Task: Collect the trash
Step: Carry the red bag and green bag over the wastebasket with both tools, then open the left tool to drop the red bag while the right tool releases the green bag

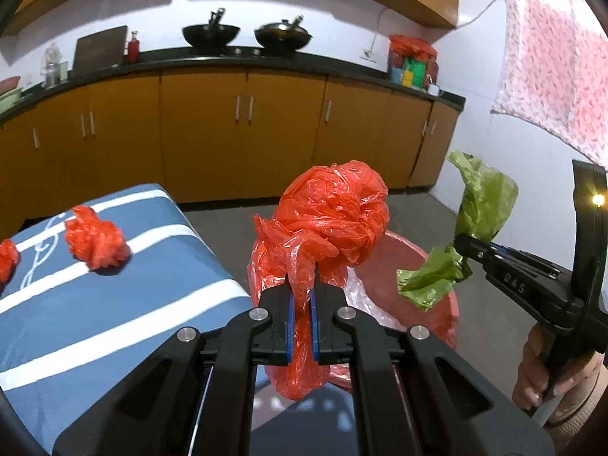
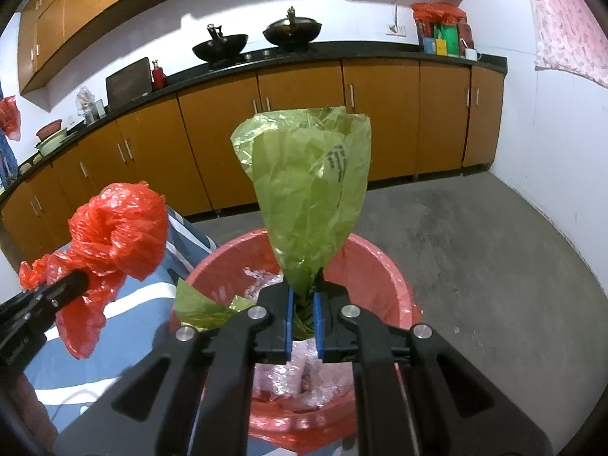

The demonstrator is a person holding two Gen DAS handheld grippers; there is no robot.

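Left wrist view: the left hand-held gripper (image 1: 302,296) is squeezed tight on a crumpled red bag (image 1: 326,220), held up over the near edge of the red bin (image 1: 444,304). Two more red bag lumps (image 1: 97,243) lie on the blue striped cloth (image 1: 133,304) beside the bin. Right wrist view: the right hand-held gripper (image 2: 303,304) pinches a green bag (image 2: 307,190) right above the bin, which has clear plastic inside.

bin (image 2: 380,266) right of the table (image 1: 114,304), counter (image 1: 228,61) behind both
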